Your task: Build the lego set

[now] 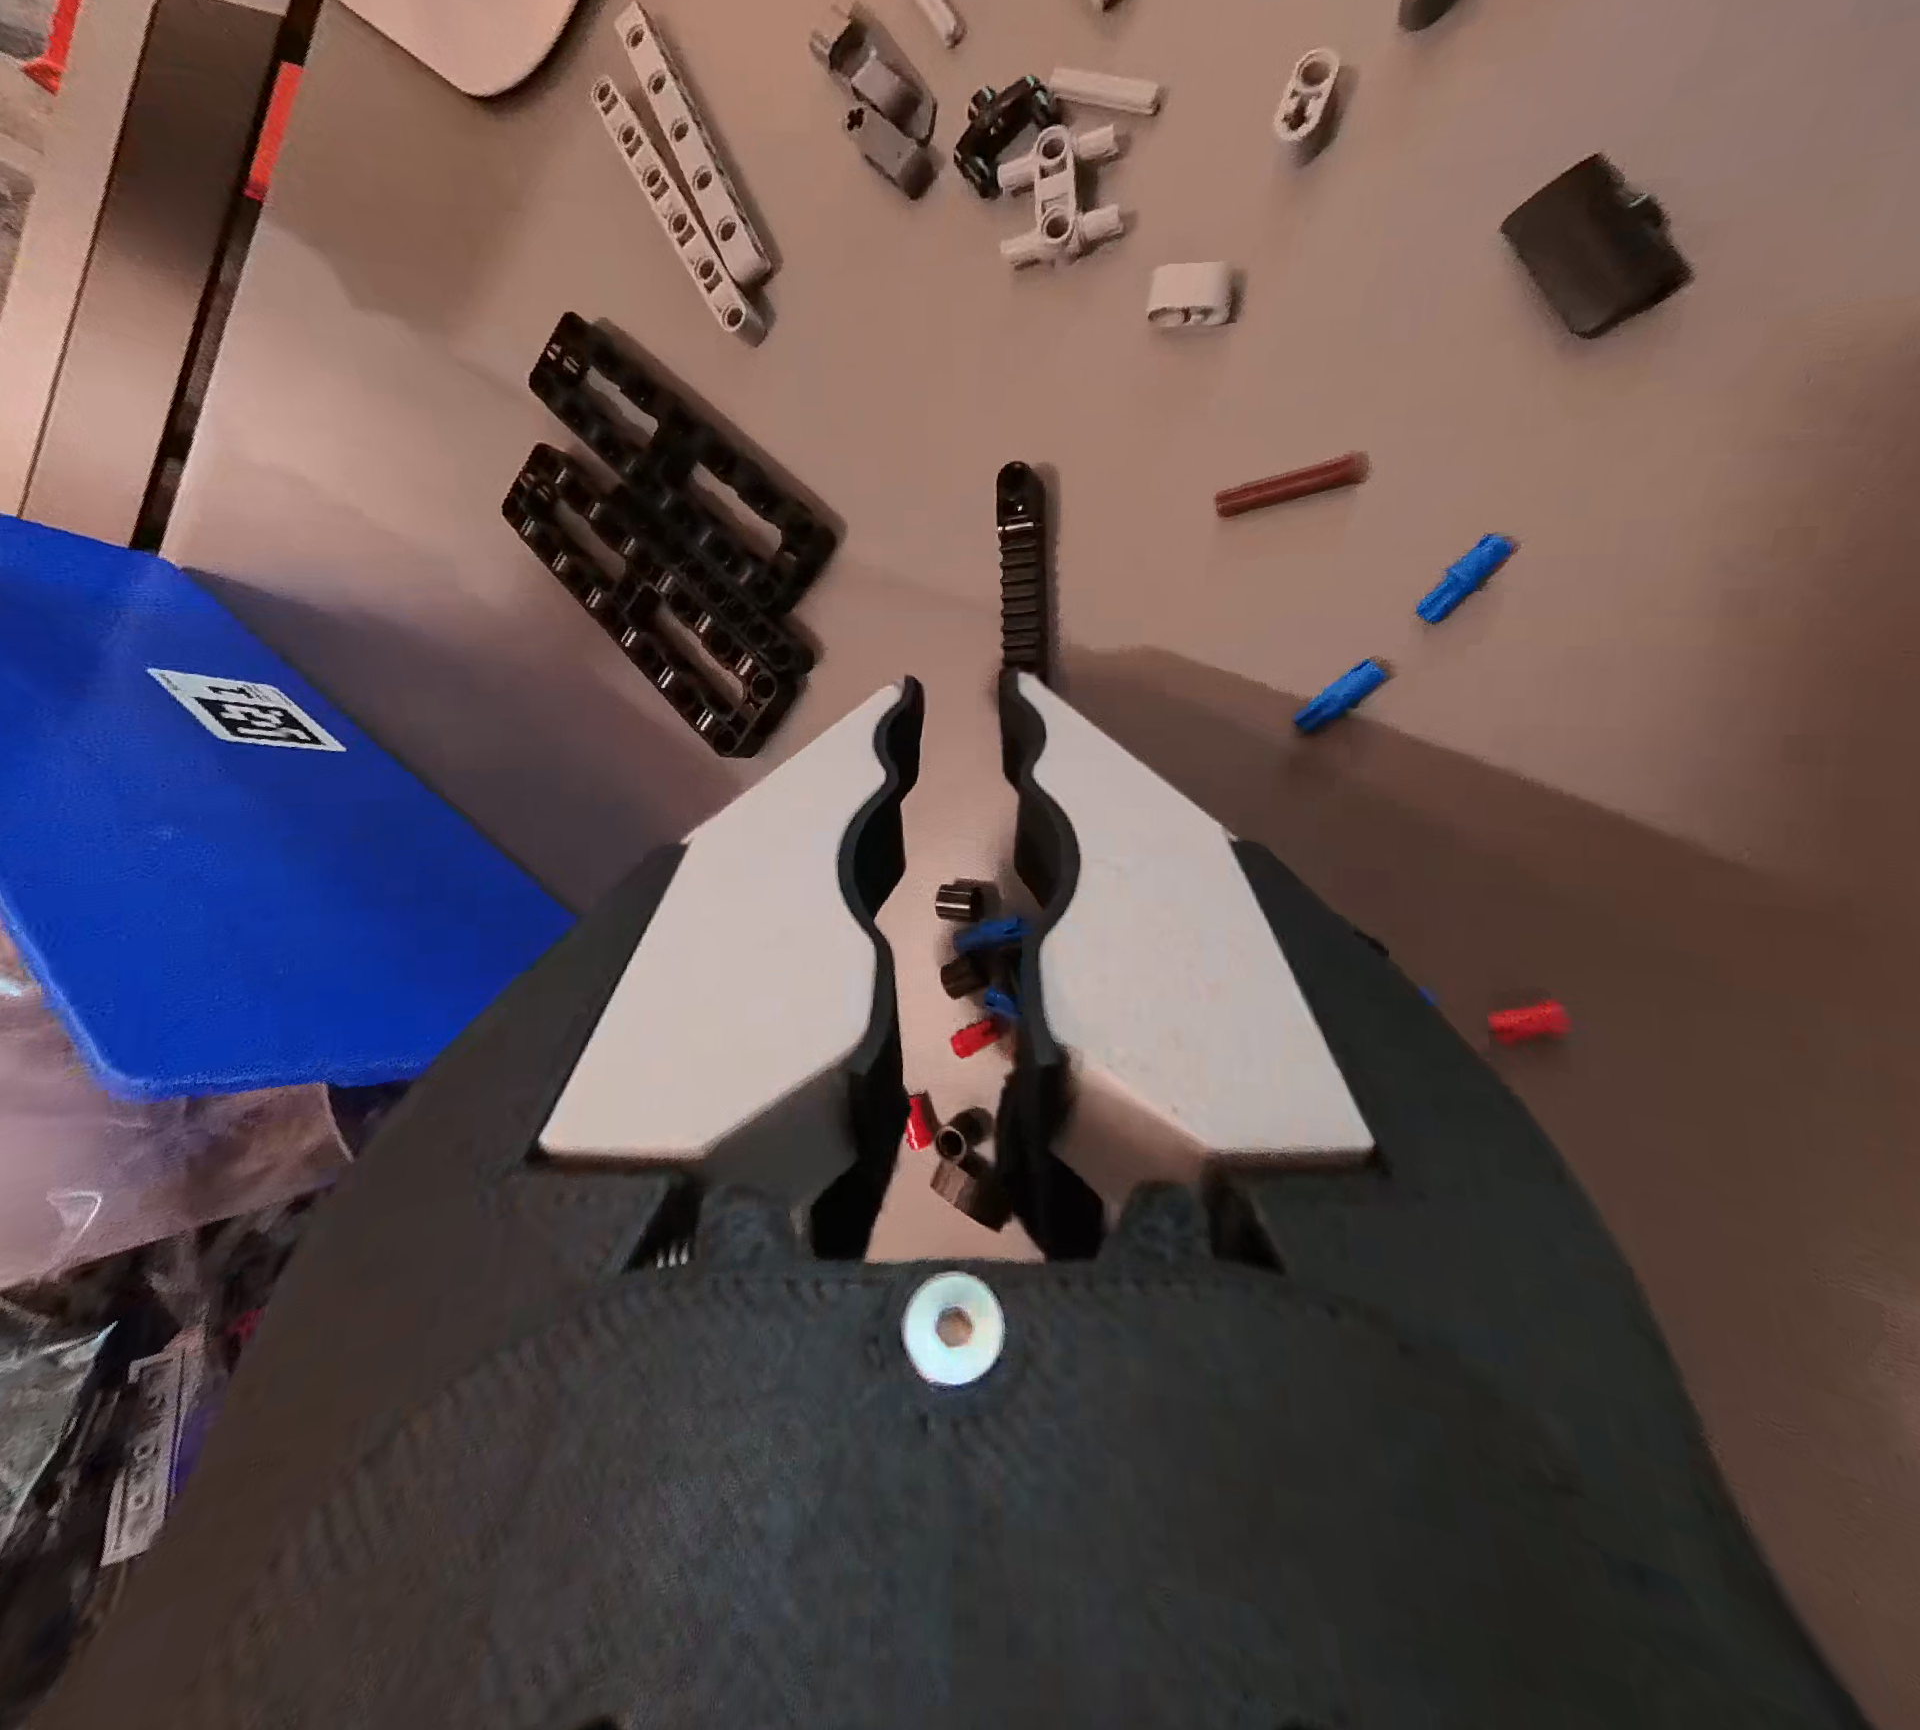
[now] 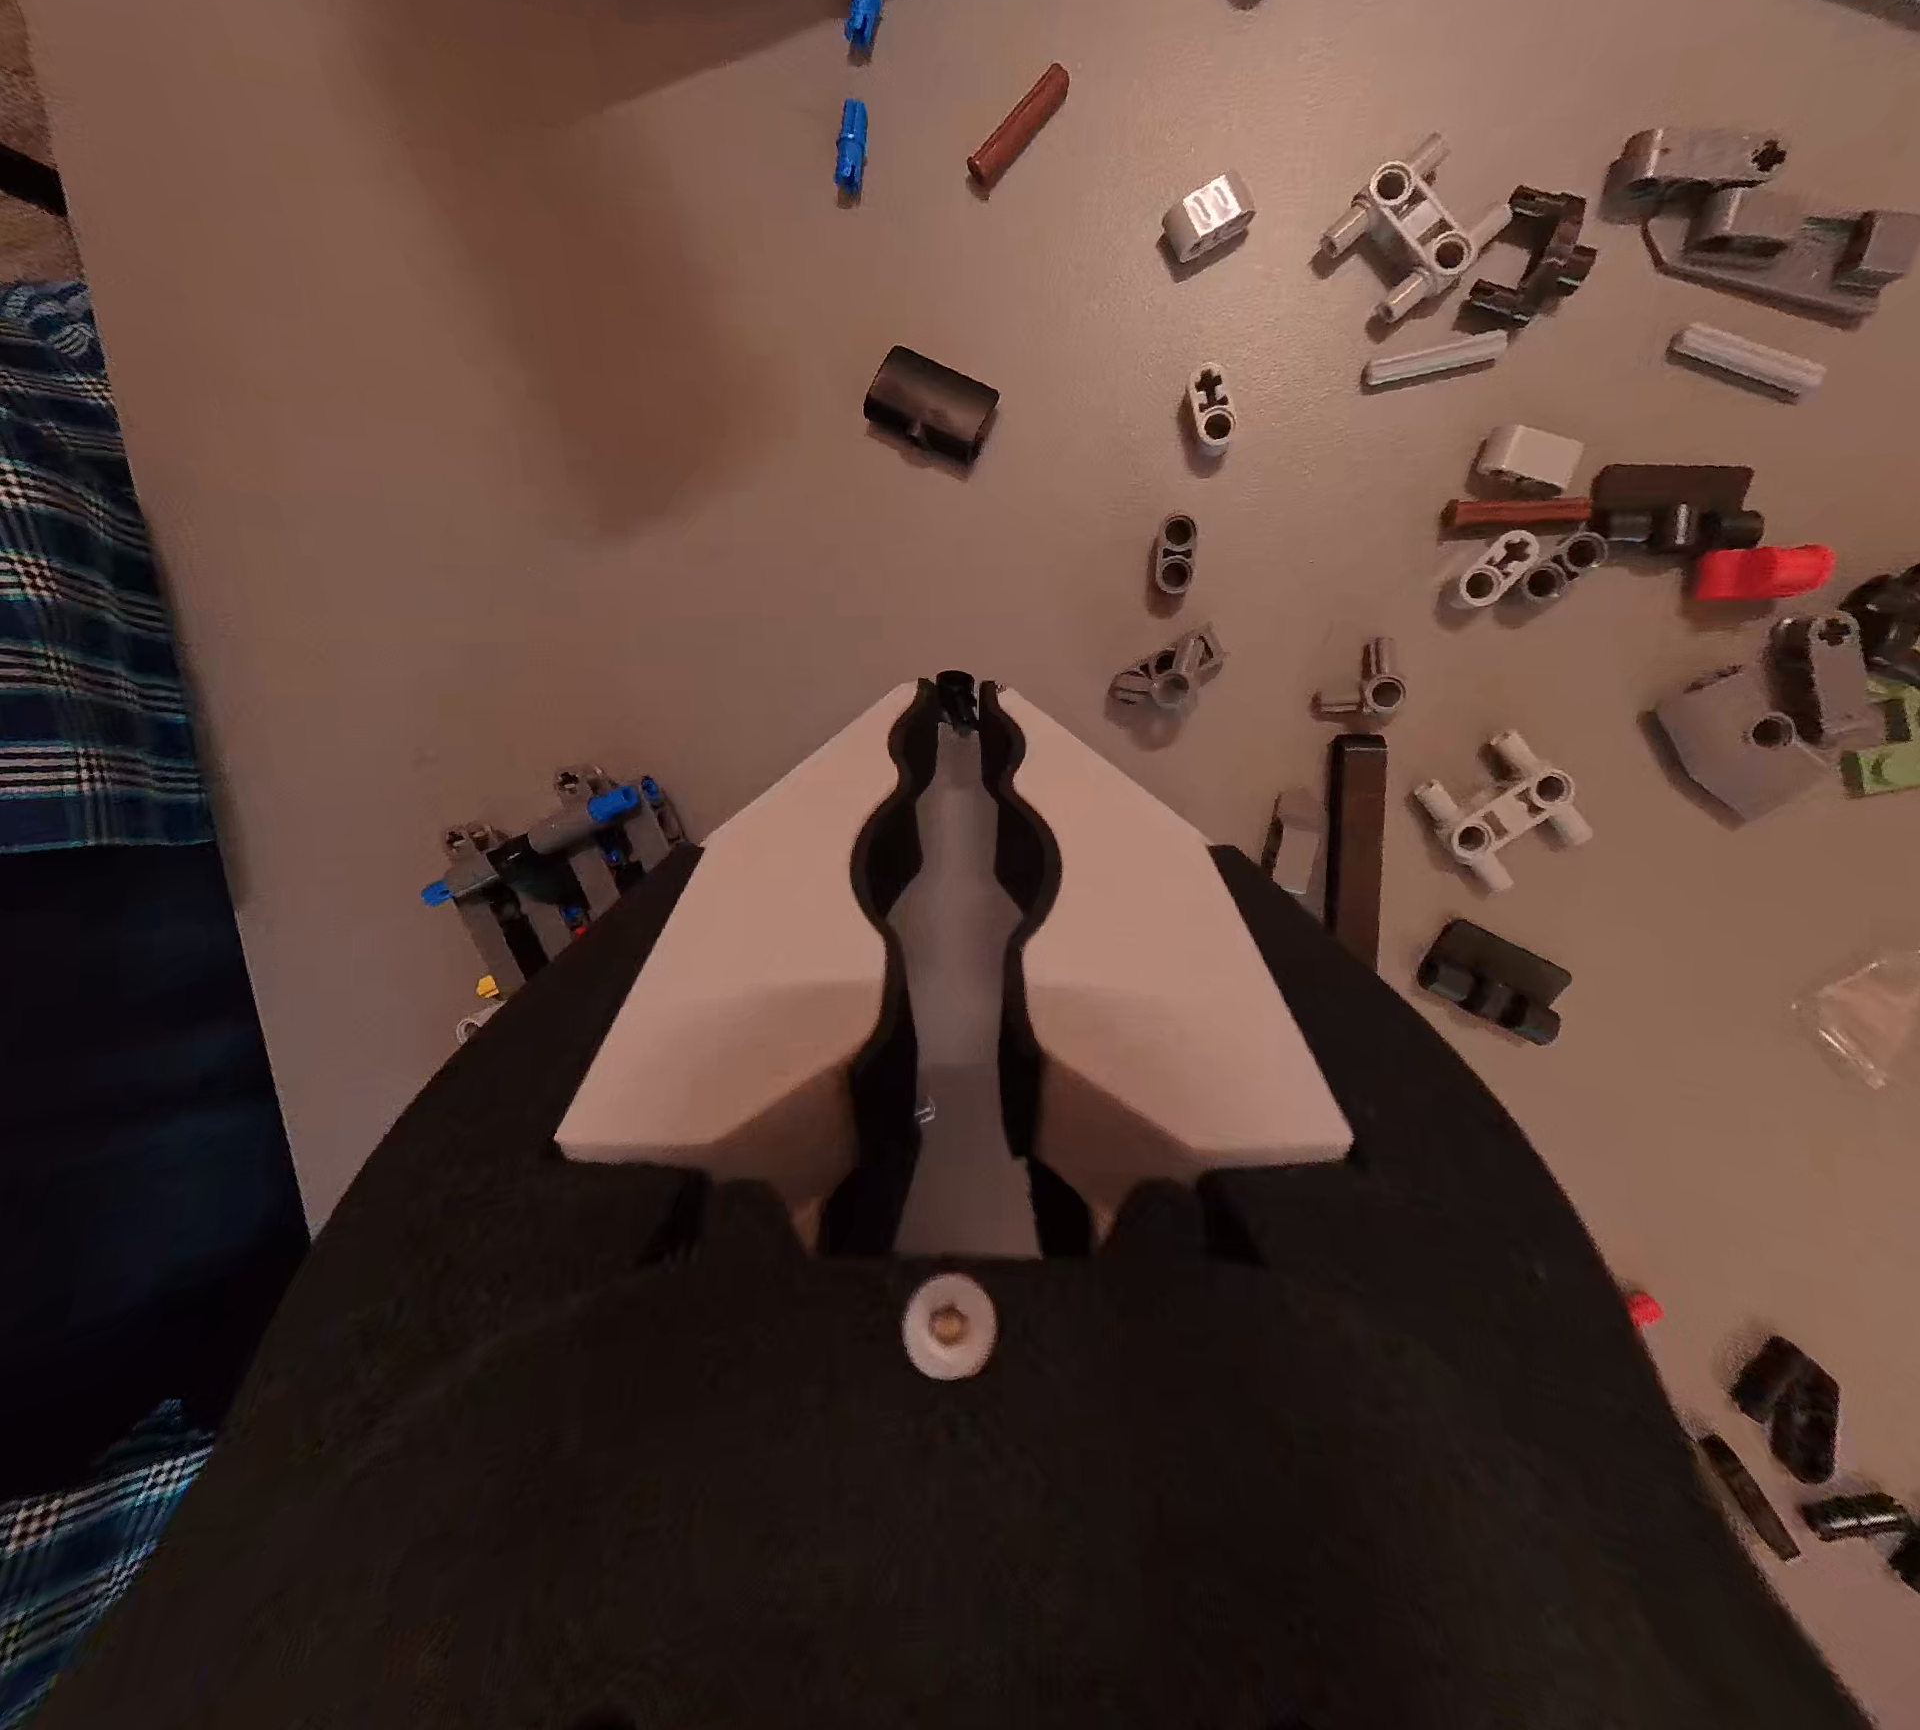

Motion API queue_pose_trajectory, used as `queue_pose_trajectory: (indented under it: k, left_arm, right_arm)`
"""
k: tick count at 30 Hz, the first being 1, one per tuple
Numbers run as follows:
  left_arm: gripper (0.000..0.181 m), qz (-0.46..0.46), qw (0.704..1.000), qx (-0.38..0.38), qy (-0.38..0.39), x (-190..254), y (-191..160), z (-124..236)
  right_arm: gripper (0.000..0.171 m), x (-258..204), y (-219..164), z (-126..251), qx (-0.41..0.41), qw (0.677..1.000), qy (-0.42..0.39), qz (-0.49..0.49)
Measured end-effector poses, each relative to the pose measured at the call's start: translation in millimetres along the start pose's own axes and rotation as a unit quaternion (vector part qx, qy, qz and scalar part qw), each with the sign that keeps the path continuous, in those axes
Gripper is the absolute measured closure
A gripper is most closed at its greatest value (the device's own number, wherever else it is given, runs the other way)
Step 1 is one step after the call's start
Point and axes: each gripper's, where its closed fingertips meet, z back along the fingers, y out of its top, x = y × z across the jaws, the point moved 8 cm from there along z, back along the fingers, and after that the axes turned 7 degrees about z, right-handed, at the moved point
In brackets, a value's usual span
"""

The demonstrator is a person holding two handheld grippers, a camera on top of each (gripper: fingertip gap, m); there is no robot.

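My right gripper is shut on a small black pin, which sticks out between its tips above the table. A partly built grey and black assembly with blue pins sits just left of it, half hidden by the gripper body. My left gripper is open by a narrow gap and empty. It hovers over several small black, blue and red pins that show through the gap. A black gear rack lies just beyond its right fingertip. Two black frames lie to its left.
Loose grey and black pieces are scattered over the right of the table. Two blue pins, a brown axle and a black curved panel lie ahead. A blue lid and plastic bags are at the left. A plaid sleeve is at the table's edge. The left gripper's tips are roughly 15 cm from the right gripper's. The brown axle sits 6 cm or so from the ends of my left fingers. Look for it in the left wrist view too.
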Motion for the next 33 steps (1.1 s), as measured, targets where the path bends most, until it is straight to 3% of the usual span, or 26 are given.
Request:
queue_pose_trajectory:
  k: [2, 11, 18, 23, 26, 29, 33]
  left_arm:
    - [0.181, -0.010, 1.000, -0.019, 0.016, -1.8, -1.6, -6.0]
    - [0.181, 0.009, 0.999, -0.030, 0.018, -4.1, 2.8, -10.3]
    - [0.174, -0.009, 1.000, -0.027, -0.006, -6.6, -5.8, 3.4]
    - [0.175, 0.005, 0.998, 0.049, 0.027, -19.0, -1.5, 19.1]
    - [0.178, 0.011, 0.988, 0.140, 0.067, -31.2, 4.8, 32.0]
    - [0.181, 0.034, 0.973, 0.210, 0.094, -47.1, 2.8, 42.5]
    - [0.181, 0.012, 0.969, 0.215, 0.119, -53.8, -3.7, 36.4]
  right_arm:
    - [0.166, -0.9, -0.7, -2.1, -0.003, 1.000, 0.001, 0.005]
    - [0.166, -1.2, -8.5, 8.0, 0.025, 1.000, -0.001, 0.004]
    - [0.151, 0.1, -15.2, 20.7, 0.048, 0.999, -0.003, -0.002]
    - [0.134, 13.4, -14.7, 50.0, 0.090, 0.995, -0.038, -0.022]
    - [0.131, 26.1, -4.3, 62.5, 0.100, 0.993, -0.059, -0.024]
    - [0.139, 45.7, 17.7, 63.2, 0.093, 0.992, -0.088, -0.018]
    - [0.155, 76.7, 57.0, 43.7, 0.081, 0.990, -0.115, -0.010]
